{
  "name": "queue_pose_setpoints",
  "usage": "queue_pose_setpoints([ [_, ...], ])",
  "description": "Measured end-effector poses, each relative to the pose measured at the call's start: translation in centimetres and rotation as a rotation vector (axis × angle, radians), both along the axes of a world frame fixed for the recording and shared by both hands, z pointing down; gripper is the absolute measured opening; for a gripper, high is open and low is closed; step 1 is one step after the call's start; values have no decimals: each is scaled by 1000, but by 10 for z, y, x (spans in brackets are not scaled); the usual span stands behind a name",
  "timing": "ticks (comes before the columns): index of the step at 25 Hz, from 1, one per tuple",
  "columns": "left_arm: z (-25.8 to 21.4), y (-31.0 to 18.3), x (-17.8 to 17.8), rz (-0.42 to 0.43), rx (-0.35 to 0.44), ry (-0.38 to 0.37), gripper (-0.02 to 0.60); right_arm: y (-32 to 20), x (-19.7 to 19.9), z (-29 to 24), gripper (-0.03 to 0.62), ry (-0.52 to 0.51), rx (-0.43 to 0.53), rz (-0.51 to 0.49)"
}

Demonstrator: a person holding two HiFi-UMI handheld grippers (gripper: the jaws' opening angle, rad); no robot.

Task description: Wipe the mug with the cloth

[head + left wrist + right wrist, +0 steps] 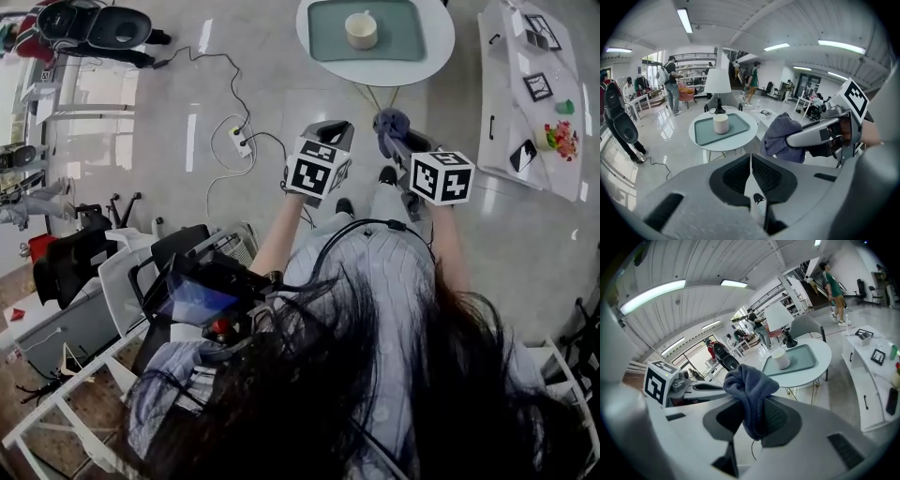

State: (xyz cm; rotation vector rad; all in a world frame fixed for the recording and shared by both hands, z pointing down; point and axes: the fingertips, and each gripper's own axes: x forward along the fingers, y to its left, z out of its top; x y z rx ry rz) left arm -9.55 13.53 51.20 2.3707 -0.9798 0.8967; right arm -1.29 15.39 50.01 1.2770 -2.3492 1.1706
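A cream mug point(361, 30) stands on a teal tray point(408, 37) on a round white table point(441, 47), well ahead of both grippers. My right gripper point(396, 136) is shut on a bunched blue-grey cloth point(391, 125), held in the air short of the table. In the right gripper view the cloth point(751, 389) hangs between the jaws and covers their tips, with the mug point(780, 358) beyond. My left gripper point(330, 129) floats beside it, shut and holding nothing. The left gripper view shows the mug point(721, 123) ahead and the cloth point(782, 135) to the right.
A long white side table point(506, 112) with picture frames, a phone and flowers stands to the right. A power strip and cable point(242, 141) lie on the floor at left. Chairs and a rack point(112, 281) crowd the lower left. A lamp point(717, 84) stands behind the round table; people walk far off.
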Motion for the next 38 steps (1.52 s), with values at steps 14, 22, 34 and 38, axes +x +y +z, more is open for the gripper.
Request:
queue_pose_setpoints([
  [14,7,94,-83,-8,-21,43,29,89,-85,-12,98,38,23,14],
  [22,2,117,-84,28,-6,79,29,118,-96,-13,98,73,32,21],
  [34,-11,115,-75,50,35,85,29,125,-89,-23,98,92,61,35],
  [38,-11,115,-55,90,42,103,29,131,-70,-28,98,109,64,72],
])
